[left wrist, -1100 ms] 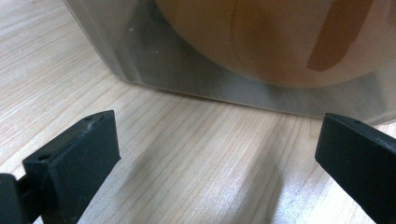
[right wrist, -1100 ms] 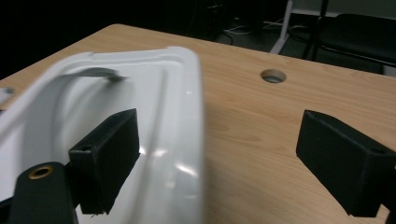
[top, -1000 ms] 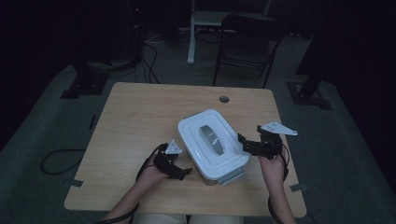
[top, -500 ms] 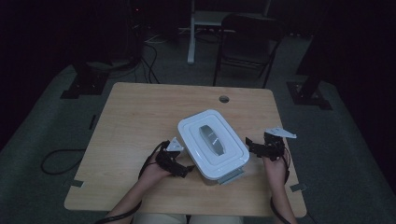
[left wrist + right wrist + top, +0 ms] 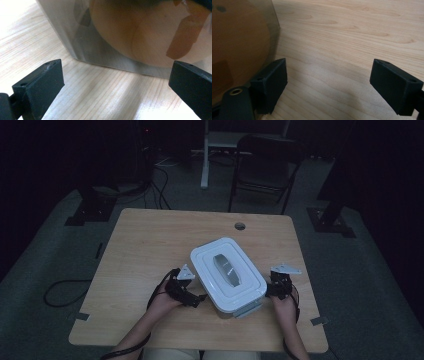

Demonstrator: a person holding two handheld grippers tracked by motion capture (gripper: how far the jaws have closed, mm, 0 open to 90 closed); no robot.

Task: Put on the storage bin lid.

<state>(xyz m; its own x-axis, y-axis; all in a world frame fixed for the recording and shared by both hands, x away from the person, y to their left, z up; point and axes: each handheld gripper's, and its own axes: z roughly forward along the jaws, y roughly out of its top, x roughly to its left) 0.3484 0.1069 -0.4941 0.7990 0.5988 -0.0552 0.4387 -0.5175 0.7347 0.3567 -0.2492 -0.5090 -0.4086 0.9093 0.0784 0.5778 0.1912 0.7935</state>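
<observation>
A white-lidded plastic container [image 5: 227, 275] with a grey oval handle sits on the wooden table [image 5: 150, 245], near the front edge. My left gripper [image 5: 199, 297] is low against its left front side, open. In the left gripper view, my left gripper [image 5: 116, 72] faces the clear wall of the container [image 5: 140, 37], with brownish contents behind it. My right gripper [image 5: 269, 290] is at the container's right side, open. In the right gripper view, my right gripper [image 5: 329, 70] stands over bare wood, its left jaw beside the container wall [image 5: 239, 45].
A round cable hole [image 5: 240, 226] lies near the table's far edge. A dark chair [image 5: 265, 160] and a white stand [image 5: 205, 155] are behind the table. Cables [image 5: 62, 290] trail on the floor at left. A latch tab [image 5: 247, 310] sticks out at the container's front.
My right gripper has dropped and come in closer to the container's right side. The left gripper and the container have barely moved.
</observation>
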